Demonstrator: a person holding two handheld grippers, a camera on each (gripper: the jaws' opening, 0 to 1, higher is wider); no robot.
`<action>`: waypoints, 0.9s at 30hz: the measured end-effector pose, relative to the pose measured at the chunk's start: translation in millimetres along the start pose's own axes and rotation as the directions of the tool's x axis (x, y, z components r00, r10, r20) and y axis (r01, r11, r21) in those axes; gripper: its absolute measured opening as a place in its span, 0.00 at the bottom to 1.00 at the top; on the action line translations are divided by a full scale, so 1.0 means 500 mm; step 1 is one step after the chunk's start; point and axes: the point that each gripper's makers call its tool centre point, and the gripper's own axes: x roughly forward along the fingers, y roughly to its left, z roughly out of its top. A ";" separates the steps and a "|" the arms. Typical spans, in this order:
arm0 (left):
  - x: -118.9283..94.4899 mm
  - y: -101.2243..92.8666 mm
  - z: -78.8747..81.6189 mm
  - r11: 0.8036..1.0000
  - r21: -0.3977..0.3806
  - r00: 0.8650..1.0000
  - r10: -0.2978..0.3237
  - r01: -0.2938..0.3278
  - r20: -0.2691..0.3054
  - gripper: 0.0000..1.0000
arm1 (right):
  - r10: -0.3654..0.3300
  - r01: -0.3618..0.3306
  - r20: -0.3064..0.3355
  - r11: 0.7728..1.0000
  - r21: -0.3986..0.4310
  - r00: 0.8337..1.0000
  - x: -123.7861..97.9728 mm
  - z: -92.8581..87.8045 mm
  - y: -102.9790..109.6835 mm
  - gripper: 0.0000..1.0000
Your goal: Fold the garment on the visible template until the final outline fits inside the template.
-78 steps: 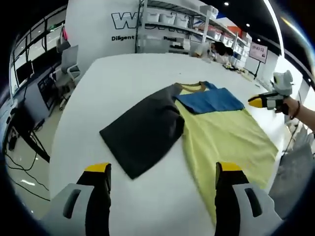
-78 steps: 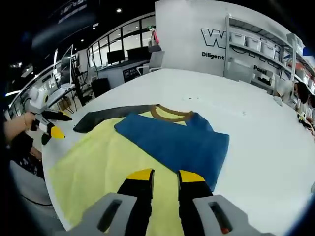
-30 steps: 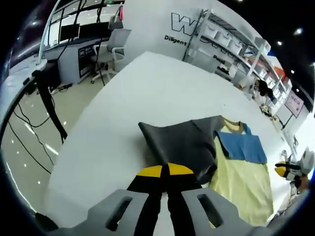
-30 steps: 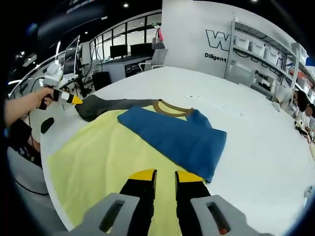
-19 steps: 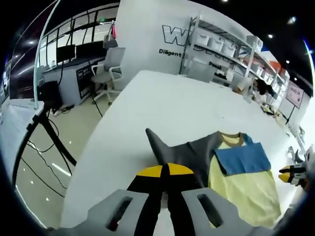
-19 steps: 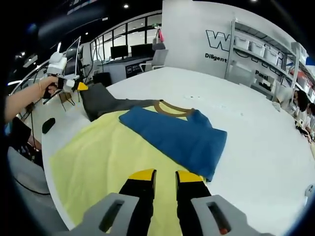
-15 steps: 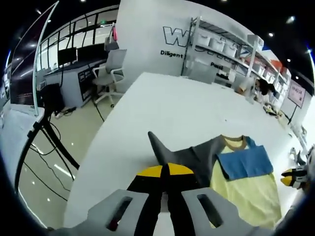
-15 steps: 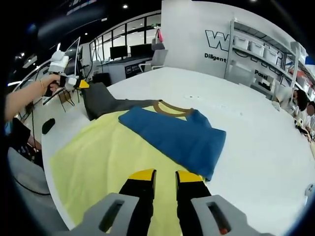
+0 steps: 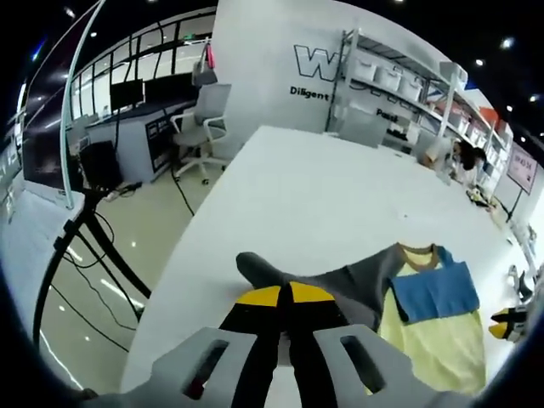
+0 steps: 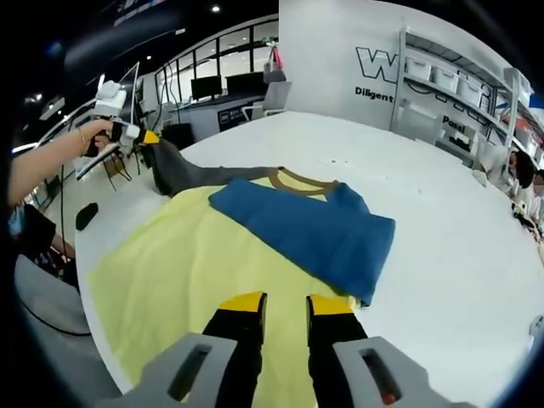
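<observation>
The dark grey sleeve [image 9: 340, 285] has been lifted off the table [image 9: 323, 187] and drawn outward since a second ago; it was lying flat beside the yellow body earlier, now it is stretched into a narrow strip toward lower centre of the left gripper view. The left gripper [image 9: 285, 295] is seen clamped on the sleeve's end, jaws closed together. In the right gripper view the same gripper [image 10: 146, 136] is seen upper left, held up with the sleeve trailing from it. The sleeve fold is judged to be under way, not yet laid over the body.

The right gripper [image 10: 285, 303] is held over the yellow shirt [image 10: 195, 263] at lower centre, jaws a narrow gap apart, nothing gripped. The blue sleeve [image 10: 310, 229] is already folded across the chest, centre frame.

The table edge is close by the lifted sleeve on the left; floor and a tripod [image 9: 81, 246] lie beyond. Wide bare tabletop is left at upper right. No template outline can be made out.
</observation>
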 end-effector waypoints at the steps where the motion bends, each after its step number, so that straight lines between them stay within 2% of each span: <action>1: -0.001 -0.009 0.004 1.000 0.001 1.000 -0.010 0.010 0.004 0.04 | 0.001 -0.001 -0.001 1.000 0.000 1.000 0.000 0.000 0.000 0.13; 8: -0.008 -0.088 0.028 0.996 0.051 0.997 -0.081 0.080 0.020 0.04 | 0.006 -0.006 0.006 1.000 0.012 1.000 -0.002 0.005 0.000 0.14; 12: -0.008 -0.165 0.041 0.983 0.098 0.986 -0.161 0.158 0.028 0.04 | 0.010 -0.010 0.011 1.000 0.011 1.000 -0.006 0.006 0.000 0.15; 18: -0.010 -0.261 0.026 0.963 0.161 0.975 -0.222 0.217 0.014 0.04 | 0.006 -0.006 0.006 1.000 0.017 1.000 -0.011 -0.001 -0.006 0.16; 23: -0.004 -0.335 -0.004 0.930 0.263 0.965 -0.260 0.258 -0.027 0.04 | -0.001 0.001 0.003 1.000 0.025 1.000 -0.016 -0.006 -0.011 0.16; 24: -0.004 -0.350 -0.008 0.929 0.267 0.965 -0.261 0.258 -0.026 0.04 | -0.004 0.004 0.002 1.000 0.026 1.000 -0.017 -0.008 -0.012 0.16; 27: -0.006 -0.369 -0.012 0.919 0.291 0.963 -0.269 0.265 -0.027 0.04 | -0.004 0.004 0.000 1.000 0.028 1.000 -0.018 -0.010 -0.014 0.16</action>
